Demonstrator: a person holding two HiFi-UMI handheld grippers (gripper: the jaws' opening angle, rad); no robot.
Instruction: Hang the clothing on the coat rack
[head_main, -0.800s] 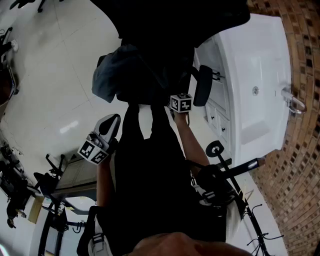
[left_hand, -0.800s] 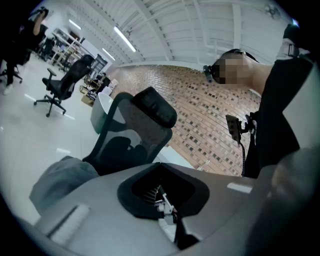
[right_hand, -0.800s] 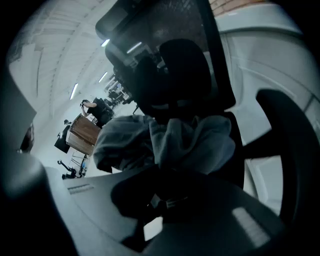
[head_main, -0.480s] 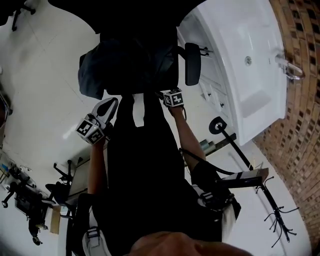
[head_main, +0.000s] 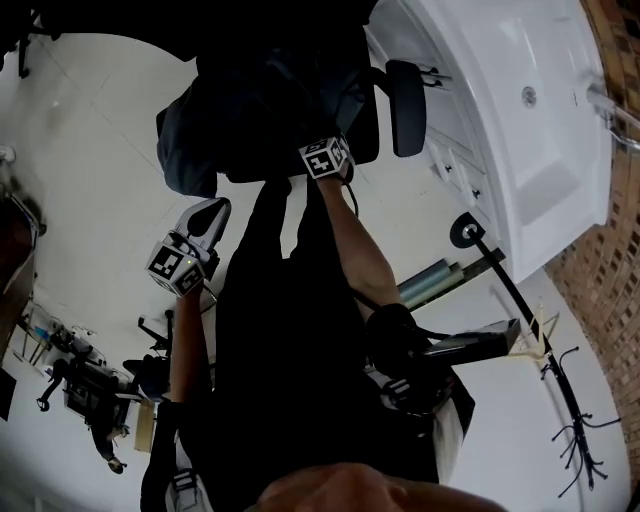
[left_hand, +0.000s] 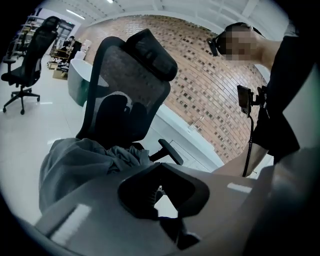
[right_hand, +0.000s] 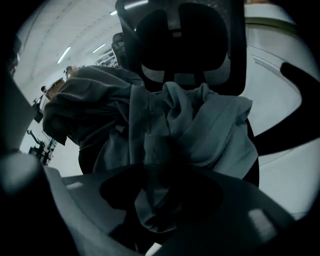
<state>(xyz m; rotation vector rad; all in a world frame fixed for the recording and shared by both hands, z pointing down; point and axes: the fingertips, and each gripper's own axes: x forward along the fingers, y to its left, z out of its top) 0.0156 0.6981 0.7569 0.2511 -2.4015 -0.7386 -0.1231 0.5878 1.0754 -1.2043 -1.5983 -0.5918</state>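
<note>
A grey garment (head_main: 185, 140) lies bunched on the seat of a black office chair (head_main: 406, 93). My right gripper (head_main: 325, 150) reaches into it from the near side. In the right gripper view its jaws stand open around a fold of the grey cloth (right_hand: 200, 125), which hangs into the gap at the right gripper (right_hand: 155, 200). My left gripper (head_main: 200, 225) hangs lower left of the chair, shut and empty. From the left gripper (left_hand: 159, 190) the garment (left_hand: 75, 165) and the chair back (left_hand: 130, 85) are ahead. The coat rack (head_main: 520, 310) stands at the right, hooks at its top.
A white bathtub-like counter (head_main: 520, 120) runs along a brick wall (head_main: 600, 270) on the right. A stand with a dark device (head_main: 470, 345) is close to the person's right side. Another office chair (left_hand: 30, 55) stands far left. Equipment (head_main: 80, 380) clutters the lower-left floor.
My right gripper has moved forward to the chair and into the grey garment. The left gripper stays low at the left, still shut. The head view has swung slightly.
</note>
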